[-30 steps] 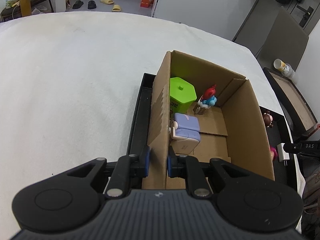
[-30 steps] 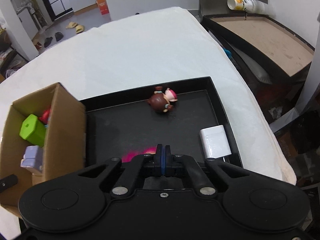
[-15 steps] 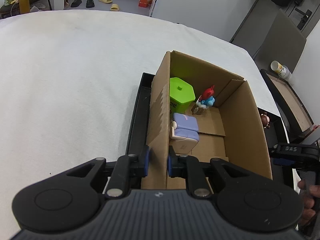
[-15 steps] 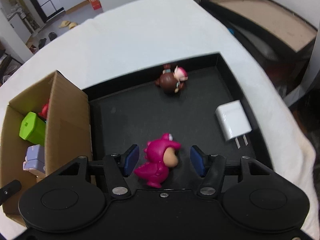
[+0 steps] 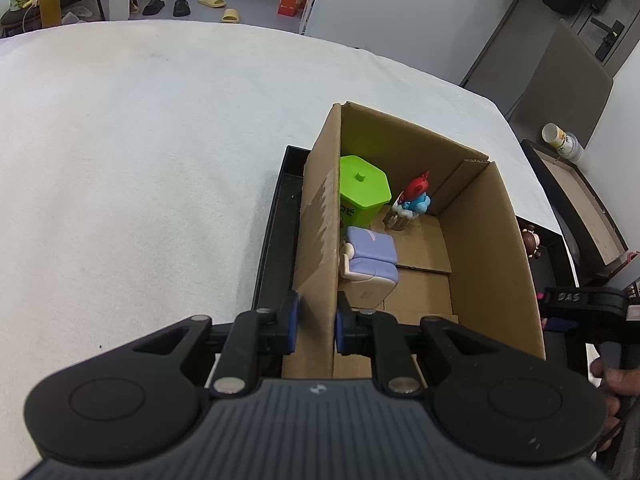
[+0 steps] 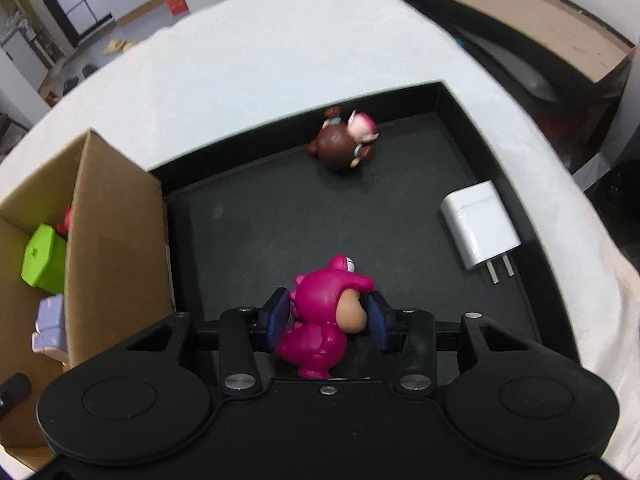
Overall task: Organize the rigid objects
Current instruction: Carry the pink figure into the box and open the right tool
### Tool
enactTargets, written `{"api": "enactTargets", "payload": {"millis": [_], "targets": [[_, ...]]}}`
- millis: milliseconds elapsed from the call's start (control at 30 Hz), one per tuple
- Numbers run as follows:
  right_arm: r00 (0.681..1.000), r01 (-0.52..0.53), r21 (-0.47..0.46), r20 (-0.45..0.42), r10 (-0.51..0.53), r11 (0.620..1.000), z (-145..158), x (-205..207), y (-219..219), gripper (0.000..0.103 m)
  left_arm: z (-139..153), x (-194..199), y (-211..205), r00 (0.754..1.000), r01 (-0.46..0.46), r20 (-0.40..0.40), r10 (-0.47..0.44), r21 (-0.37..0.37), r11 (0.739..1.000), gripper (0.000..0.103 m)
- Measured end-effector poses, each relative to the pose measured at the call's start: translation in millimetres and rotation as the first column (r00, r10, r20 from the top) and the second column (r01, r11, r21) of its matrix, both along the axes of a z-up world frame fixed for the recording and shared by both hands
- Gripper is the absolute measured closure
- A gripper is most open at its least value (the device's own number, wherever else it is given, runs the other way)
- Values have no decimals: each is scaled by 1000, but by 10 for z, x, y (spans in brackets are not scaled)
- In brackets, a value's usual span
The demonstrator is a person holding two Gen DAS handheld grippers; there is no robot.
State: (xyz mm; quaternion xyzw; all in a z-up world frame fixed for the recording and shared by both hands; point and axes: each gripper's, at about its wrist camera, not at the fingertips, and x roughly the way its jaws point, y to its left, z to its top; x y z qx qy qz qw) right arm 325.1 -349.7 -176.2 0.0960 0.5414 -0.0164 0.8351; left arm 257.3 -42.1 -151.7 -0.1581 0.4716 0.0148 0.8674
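Observation:
My right gripper (image 6: pixel 326 316) is closing on a pink dinosaur figure (image 6: pixel 324 308), and its blue pads press the figure's sides just above the black tray (image 6: pixel 452 104). A brown-haired doll (image 6: pixel 344 142) lies at the tray's far edge and a white charger plug (image 6: pixel 480 224) at its right. My left gripper (image 5: pixel 316 322) is shut on the near left wall of the cardboard box (image 5: pixel 480 248). Inside the box are a green lidded pot (image 5: pixel 364 190), a blue and red figure (image 5: pixel 416 198) and a purple toy (image 5: pixel 370 256).
The box stands on the left part of the tray, on a table under a white cloth (image 5: pixel 140 160). Beyond the table's right edge is a second black tray (image 6: pixel 540 12) with a brown base, with a paper cup (image 5: pixel 560 140) beside it.
The right gripper opened, dropped around the pink figure and closed on it. The left gripper kept its hold on the box wall.

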Motion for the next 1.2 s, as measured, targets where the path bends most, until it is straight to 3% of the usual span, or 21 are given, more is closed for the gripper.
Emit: {"api": "enactTargets", "payload": {"millis": [567, 1200], "targets": [[988, -61, 40, 143, 55, 997, 729, 7, 111, 62, -11, 3, 29, 1000, -8, 4, 8, -10, 1000, 87], [955, -223, 100, 219, 198, 970, 1020, 53, 780, 62, -15, -8, 50, 1000, -7, 7, 7, -29, 1000, 87]]}}
